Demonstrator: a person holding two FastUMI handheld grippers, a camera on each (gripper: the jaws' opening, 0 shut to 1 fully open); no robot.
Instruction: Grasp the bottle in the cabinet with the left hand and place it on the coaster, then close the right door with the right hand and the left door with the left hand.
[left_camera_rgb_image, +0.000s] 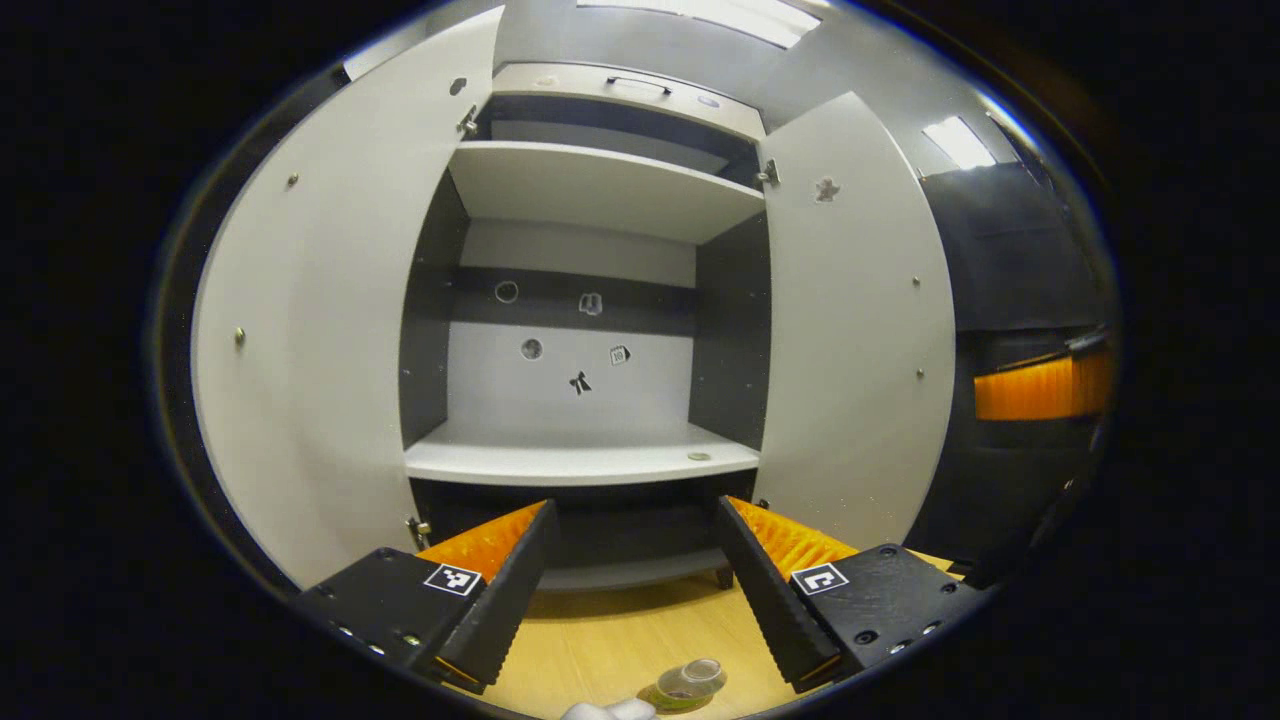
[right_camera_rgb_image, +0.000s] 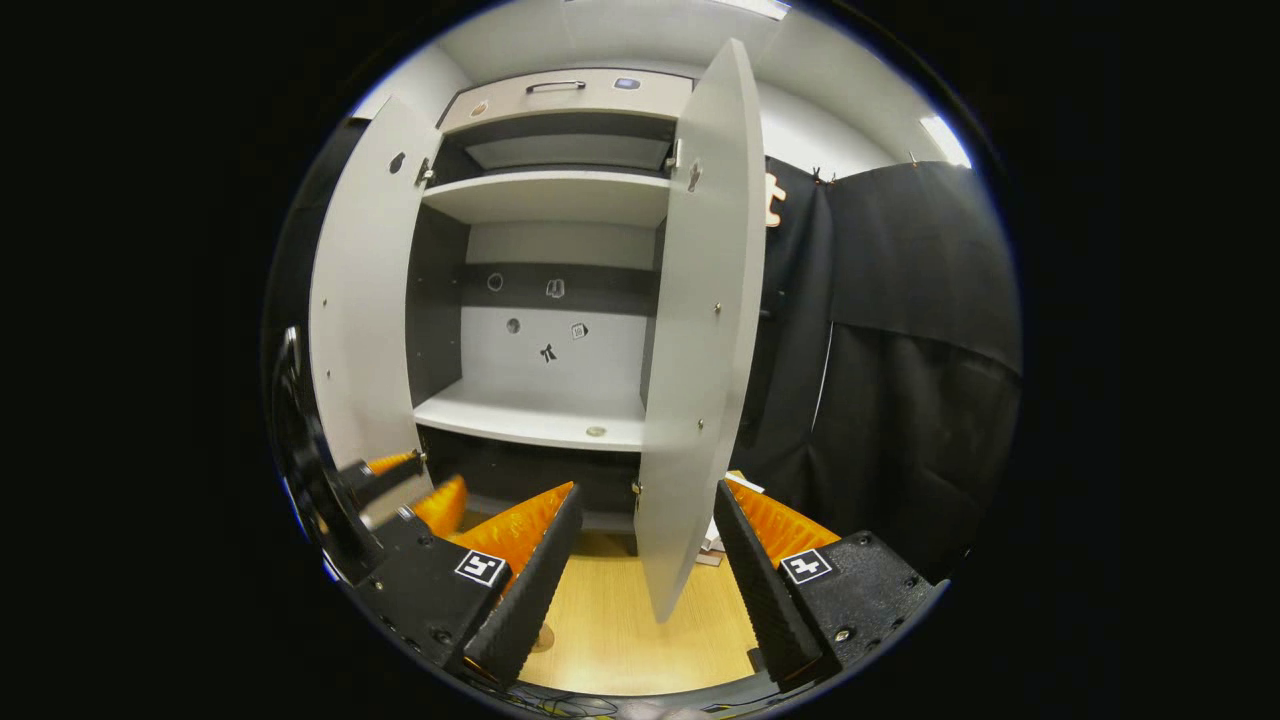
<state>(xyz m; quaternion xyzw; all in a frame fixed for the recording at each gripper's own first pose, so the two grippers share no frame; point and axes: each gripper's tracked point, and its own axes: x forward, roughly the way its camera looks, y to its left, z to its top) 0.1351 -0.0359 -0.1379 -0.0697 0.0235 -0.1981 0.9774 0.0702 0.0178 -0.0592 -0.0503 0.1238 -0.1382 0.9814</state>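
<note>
Bottle down, both cabinet doors open; right door is next.

Left gripper view: the left gripper (left_camera_rgb_image: 632, 590) gapes wide and empty, the bottle (left_camera_rgb_image: 690, 684) at 6 o'clock on the desk (left_camera_rgb_image: 620, 630).
Right gripper view: the right gripper (right_camera_rgb_image: 645, 575) is wide open around the right door (right_camera_rgb_image: 695, 330) edge; I'd push near that free edge at 12 o'clock, gently.
</note>
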